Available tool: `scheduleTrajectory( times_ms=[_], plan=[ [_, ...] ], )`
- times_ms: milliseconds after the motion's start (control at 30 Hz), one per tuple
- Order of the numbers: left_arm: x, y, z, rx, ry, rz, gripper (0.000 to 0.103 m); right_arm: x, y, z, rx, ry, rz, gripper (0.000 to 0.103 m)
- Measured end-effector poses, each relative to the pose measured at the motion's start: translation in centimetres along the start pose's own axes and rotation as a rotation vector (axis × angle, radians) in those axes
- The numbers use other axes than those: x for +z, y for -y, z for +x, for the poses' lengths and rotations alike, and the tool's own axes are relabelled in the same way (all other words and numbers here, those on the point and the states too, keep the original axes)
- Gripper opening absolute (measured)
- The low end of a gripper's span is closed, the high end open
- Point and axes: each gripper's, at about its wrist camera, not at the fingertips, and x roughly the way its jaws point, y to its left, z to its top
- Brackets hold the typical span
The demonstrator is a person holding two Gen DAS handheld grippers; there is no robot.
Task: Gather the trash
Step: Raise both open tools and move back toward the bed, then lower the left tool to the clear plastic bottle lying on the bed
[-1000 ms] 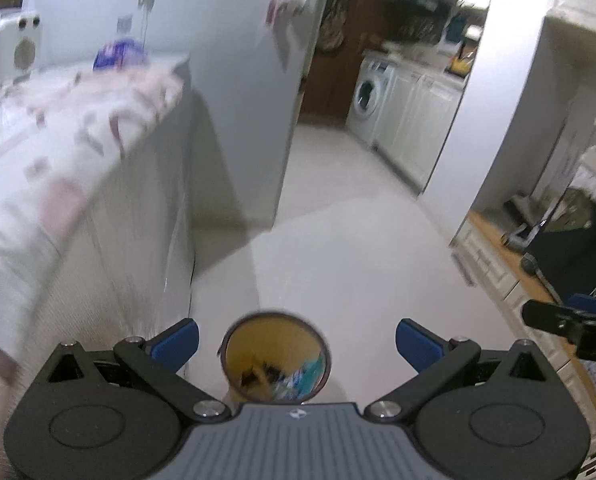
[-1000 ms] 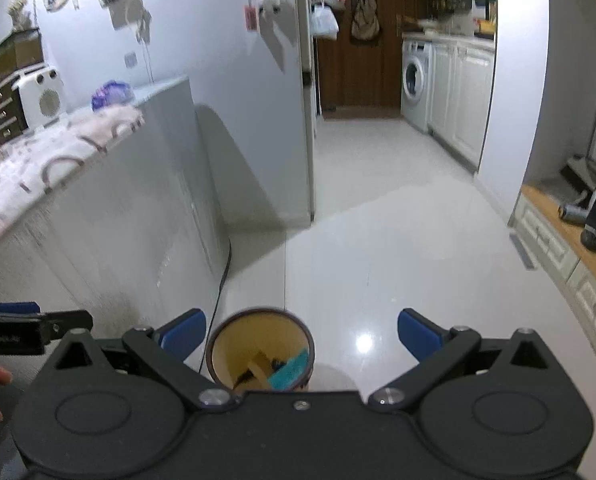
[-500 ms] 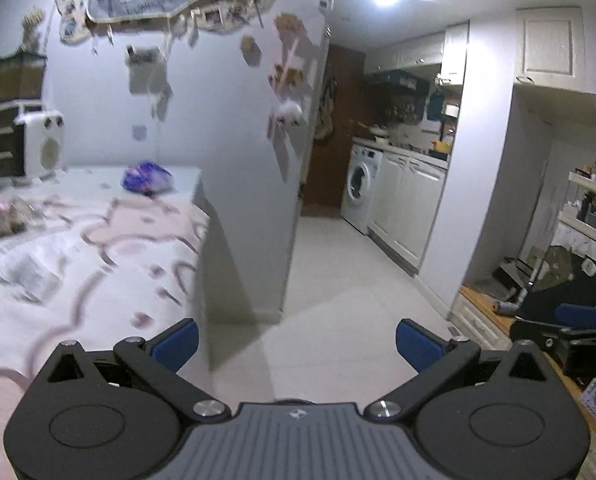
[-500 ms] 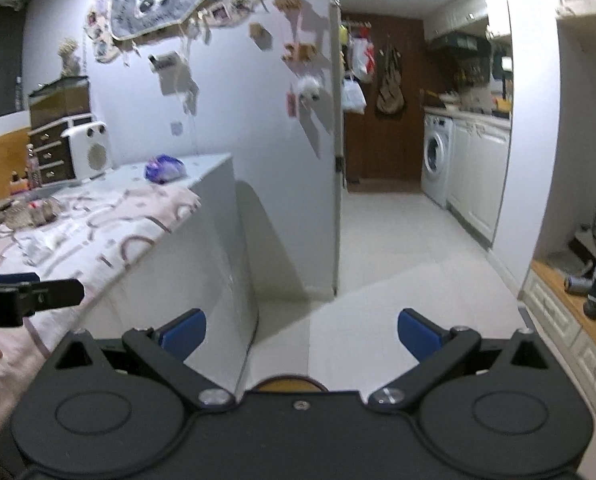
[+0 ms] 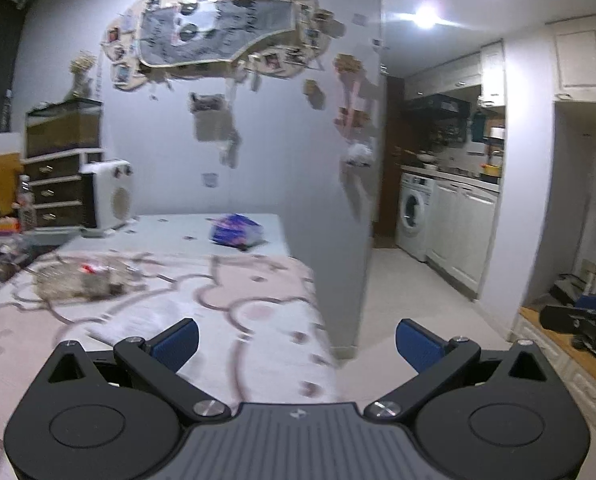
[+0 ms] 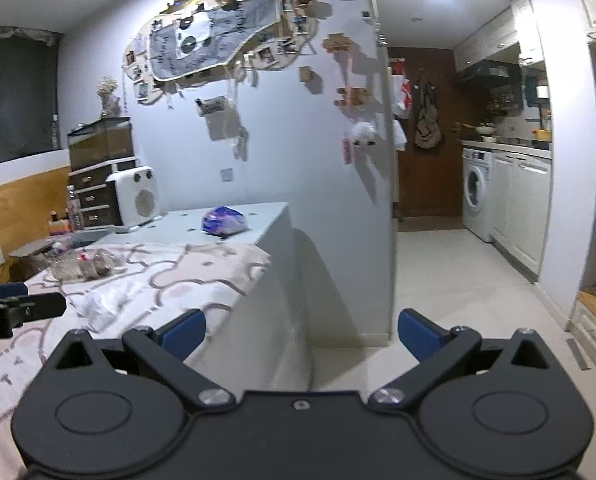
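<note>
The cloth (image 5: pixel 233 300) on the tabletop (image 5: pixel 169 230) is pale pink with brownish looping lines and small dark marks. A bag (image 5: pixel 235 232) on the bare pale grey-blue tabletop is blue and purple. The crumpled wrapper (image 5: pixel 81 280) is clear with a red spot. Both hand-held grippers are black with blue pads (image 5: pixel 177 342) (image 6: pixel 185 330). The washer (image 6: pixel 476 194) is white.

Dim bluish room; ceiling lights (image 5: pixel 426 16) flare; left view motion-blurred; fisheye bends edges, dark corners.
</note>
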Motion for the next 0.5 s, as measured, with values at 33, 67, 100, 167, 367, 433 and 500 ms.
scheduleTrajectory(
  times_ms=[33, 67, 100, 167, 367, 433, 500],
  plan=[
    [0.3, -1.2, 0.1, 0.018, 0.000, 0.000, 0.103, 0.1, -0.8, 0.6, 0.008, -0.001, 0.001, 0.103],
    [0.5, -2.3, 0.4, 0.033, -0.002, -0.004, 0.103, 0.2, -1.7, 1.2, 0.022, -0.003, 0.001, 0.103],
    [0.7, -3.4, 0.6, 0.044, -0.005, -0.010, 0.103, 0.2, -2.3, 1.6, 0.030, -0.005, 0.001, 0.103],
    [1.1, -5.7, 1.3, 0.064, -0.020, -0.027, 0.103, 0.3, -3.9, 2.9, 0.049, -0.015, 0.001, 0.103],
    [2.4, -11.3, 4.1, 0.109, -0.062, -0.066, 0.103, 0.5, -8.3, 6.8, 0.095, -0.032, -0.036, 0.103],
    [3.0, -12.9, 5.5, 0.120, -0.077, -0.081, 0.103, 0.6, -9.8, 7.9, 0.126, -0.029, -0.053, 0.103],
    [3.6, -14.2, 7.1, 0.128, -0.094, -0.095, 0.103, 0.8, -11.3, 9.3, 0.152, -0.031, -0.073, 0.103]
  ],
)
